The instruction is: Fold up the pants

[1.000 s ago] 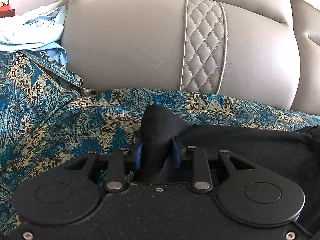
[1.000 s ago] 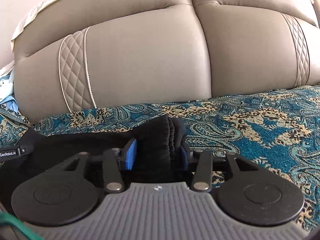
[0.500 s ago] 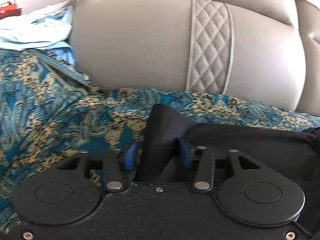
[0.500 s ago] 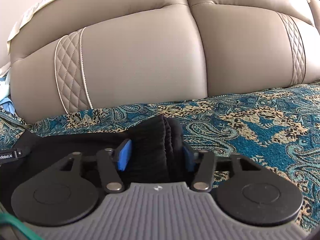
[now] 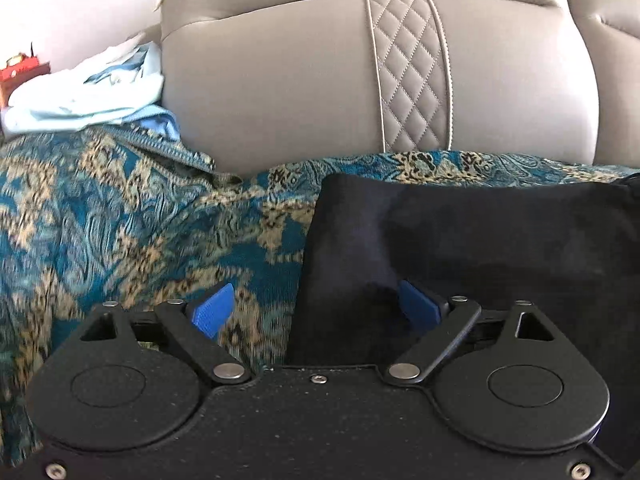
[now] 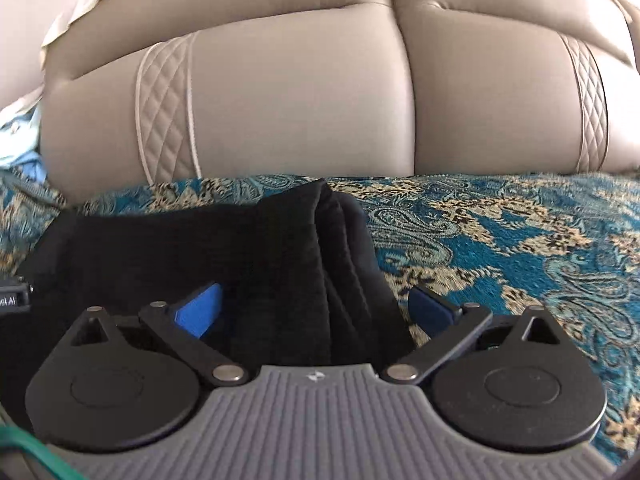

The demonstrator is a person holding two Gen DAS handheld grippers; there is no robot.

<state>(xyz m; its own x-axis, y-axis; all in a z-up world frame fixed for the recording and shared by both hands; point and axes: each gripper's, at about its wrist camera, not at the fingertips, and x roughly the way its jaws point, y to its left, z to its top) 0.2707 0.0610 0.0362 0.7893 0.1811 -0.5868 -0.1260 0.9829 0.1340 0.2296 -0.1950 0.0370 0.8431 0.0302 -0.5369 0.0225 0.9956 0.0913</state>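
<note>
The black pants [image 5: 480, 248] lie flat on the blue paisley sofa cover [image 5: 120, 232]. In the left wrist view their left edge runs between the blue pads of my left gripper [image 5: 316, 308], which is open; the fabric lies loose there. In the right wrist view the pants [image 6: 200, 248] end in a bunched, layered edge between the blue pads of my right gripper [image 6: 316, 312], also open, with a gap on both sides of the fabric.
The beige leather sofa backrest [image 5: 280, 88] rises just behind the pants, also in the right wrist view [image 6: 300, 112]. A pile of light blue and white clothes [image 5: 88, 92] lies at the far left. The patterned cover [image 6: 520, 248] stretches to the right.
Both grippers have opened and let go of the pants, which now lie flatter on the cover. The left view has shifted, so the pants edge sits further right.
</note>
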